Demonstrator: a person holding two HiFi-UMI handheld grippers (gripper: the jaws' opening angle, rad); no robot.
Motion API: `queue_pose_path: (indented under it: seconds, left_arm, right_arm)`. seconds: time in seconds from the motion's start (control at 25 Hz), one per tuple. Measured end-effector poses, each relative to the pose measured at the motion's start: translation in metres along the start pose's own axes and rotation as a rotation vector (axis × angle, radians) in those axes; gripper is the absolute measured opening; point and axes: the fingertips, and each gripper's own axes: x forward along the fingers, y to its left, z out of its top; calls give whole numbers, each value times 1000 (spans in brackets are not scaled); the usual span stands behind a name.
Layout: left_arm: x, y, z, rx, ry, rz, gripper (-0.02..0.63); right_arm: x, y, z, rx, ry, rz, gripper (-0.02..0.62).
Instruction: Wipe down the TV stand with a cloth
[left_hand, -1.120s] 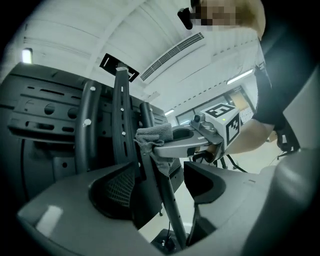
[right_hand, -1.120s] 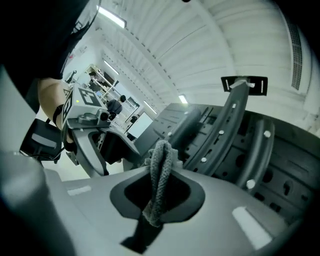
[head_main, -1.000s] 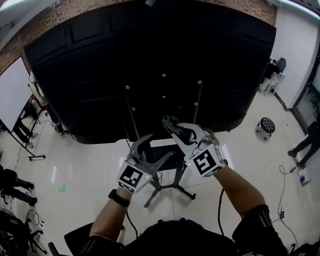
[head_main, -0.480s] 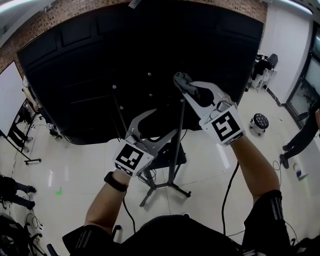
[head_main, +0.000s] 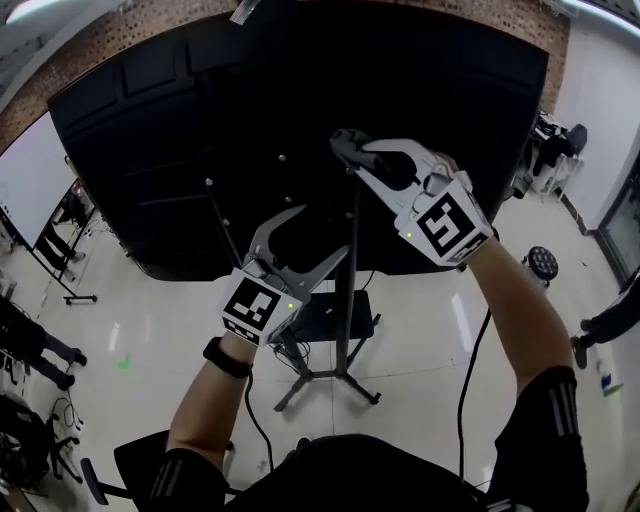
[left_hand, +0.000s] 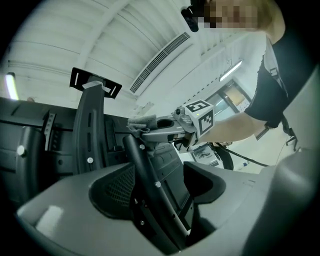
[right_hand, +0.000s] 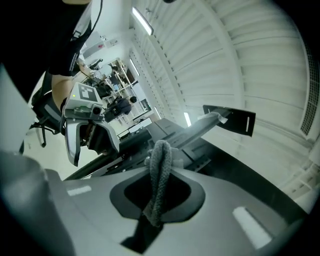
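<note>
The TV stand's vertical pole (head_main: 345, 320) rises from splayed legs and carries a big black TV (head_main: 300, 100), seen from behind. My right gripper (head_main: 348, 150) is shut on a grey cloth (head_main: 343, 143), held high against the top of the pole. In the right gripper view the cloth (right_hand: 160, 165) hangs folded between the jaws of the right gripper (right_hand: 157, 192). My left gripper (head_main: 322, 235) is lower and to the left, open. In the left gripper view a black screwed bar of the stand (left_hand: 142, 170) runs between its jaws, and the cloth (left_hand: 142, 122) shows just beyond.
A small black shelf (head_main: 335, 312) sits low on the stand. A wheeled stool (head_main: 545, 262) and a person's legs (head_main: 610, 325) are at the right. More people (head_main: 30, 345) and a whiteboard (head_main: 30, 185) are at the left. A cable trails on the tiled floor.
My right gripper has carried the cloth up from low on the stand to near the top of the pole. The left gripper rose a little and stayed open.
</note>
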Motion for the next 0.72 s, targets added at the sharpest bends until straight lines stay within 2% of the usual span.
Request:
queue_pose_path:
  seconds: [0.36, 0.72]
  left_arm:
    - [-2, -5, -34, -25, 79, 113, 328]
    - [-7, -17, -49, -56, 101, 102, 328]
  right_arm:
    - [-8, 32, -31, 85, -48, 66, 29]
    - [1, 72, -39, 69, -5, 106, 29]
